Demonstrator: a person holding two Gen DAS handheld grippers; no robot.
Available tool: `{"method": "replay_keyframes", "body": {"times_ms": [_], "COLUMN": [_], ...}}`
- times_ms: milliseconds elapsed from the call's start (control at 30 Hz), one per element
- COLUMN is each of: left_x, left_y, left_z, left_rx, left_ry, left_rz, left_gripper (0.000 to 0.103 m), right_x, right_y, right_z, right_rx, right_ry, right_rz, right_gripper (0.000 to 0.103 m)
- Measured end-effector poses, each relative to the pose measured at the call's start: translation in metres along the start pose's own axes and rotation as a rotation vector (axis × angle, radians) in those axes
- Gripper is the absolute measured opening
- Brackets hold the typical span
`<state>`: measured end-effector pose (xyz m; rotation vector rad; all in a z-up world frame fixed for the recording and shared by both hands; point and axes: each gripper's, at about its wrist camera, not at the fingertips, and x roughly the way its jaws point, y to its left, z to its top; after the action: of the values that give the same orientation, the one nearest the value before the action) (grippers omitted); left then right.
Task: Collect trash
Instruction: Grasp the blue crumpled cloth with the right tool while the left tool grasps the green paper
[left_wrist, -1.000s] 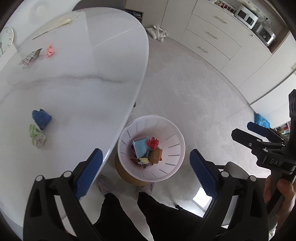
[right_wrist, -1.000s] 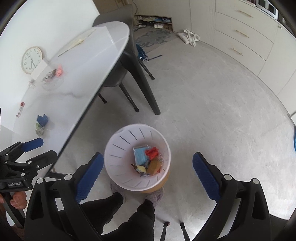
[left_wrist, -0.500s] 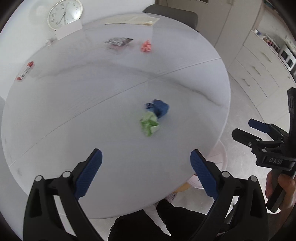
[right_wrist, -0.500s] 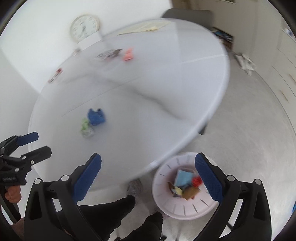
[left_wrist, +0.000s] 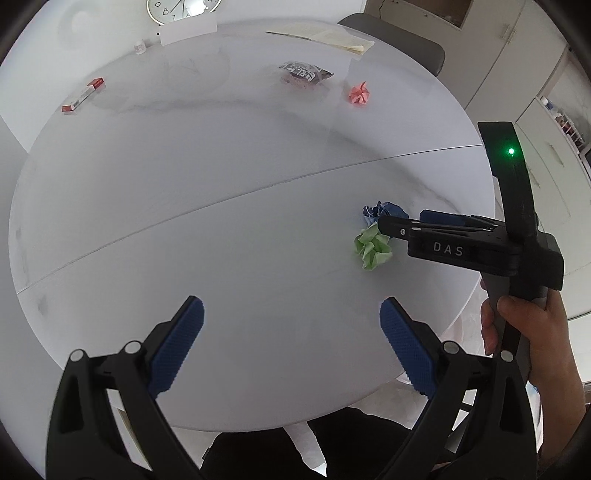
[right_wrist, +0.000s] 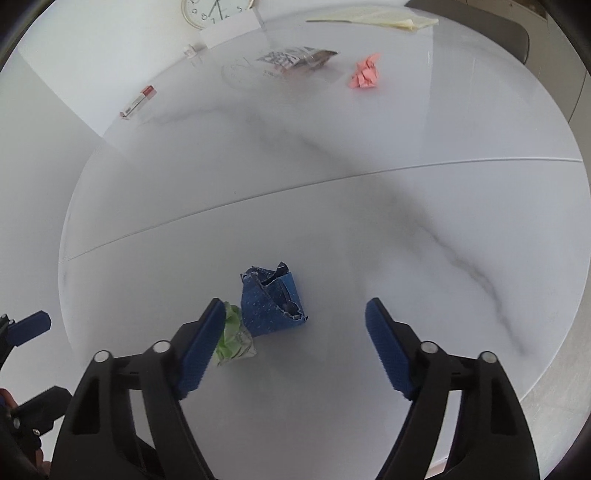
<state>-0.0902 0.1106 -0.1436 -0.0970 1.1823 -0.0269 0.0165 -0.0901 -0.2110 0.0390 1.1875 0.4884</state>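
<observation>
Right claw (right_wrist: 295, 347): wide open, empty, hovering low over the desk (right_wrist: 332, 221).
Left claw (left_wrist: 291, 343): wide open, empty, well short of any trash.
Blue wrapper (right_wrist: 273, 302): on the desk between the right claw's fingers, crumpled, touching the green wad (right_wrist: 232, 339).
Handling: likely light, soft, springy; pinch across the crumpled middle.
Green wad: half hidden behind the left finger; could get nudged.
Farther trash: pink scrap (right_wrist: 365, 72) and snack bag (right_wrist: 295, 59).

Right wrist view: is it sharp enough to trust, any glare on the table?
Right wrist view: blue wrapper crisp, green wad partly behind the left finger; table shows soft sheen, far edge bends. Left wrist view: sharp, same curvature.
</observation>
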Motion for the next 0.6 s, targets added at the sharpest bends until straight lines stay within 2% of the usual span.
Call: {"method": "replay_keyframes", "body": {"times_ms": [133, 300, 600], "left_x": [0.005, 0.014, 0.042], "left_y": [-0.003, -0.010, -0.045], "left_z": [0.001, 0.004, 0.021], "left_rx": [0.009, 0.030, 0.150], "left_ry": [0.013, 0.030, 0.000], "left_rz": [-0.015, -0.031, -0.045], "left_gripper": [0.092, 0.092, 0.092], "right_x": [0.002, -0.001, -0.017], "right_y": [-0.002, -0.007, -0.030], "right_z": [-0.003, -0.003, 0.001], "right_rx": [0.026, 0.066, 0.165], "right_ry": [0.014, 0.013, -0.029], "right_rz": [0.030, 0.074, 0.120], "right_gripper": [0.065, 0.030, 0.026]}}
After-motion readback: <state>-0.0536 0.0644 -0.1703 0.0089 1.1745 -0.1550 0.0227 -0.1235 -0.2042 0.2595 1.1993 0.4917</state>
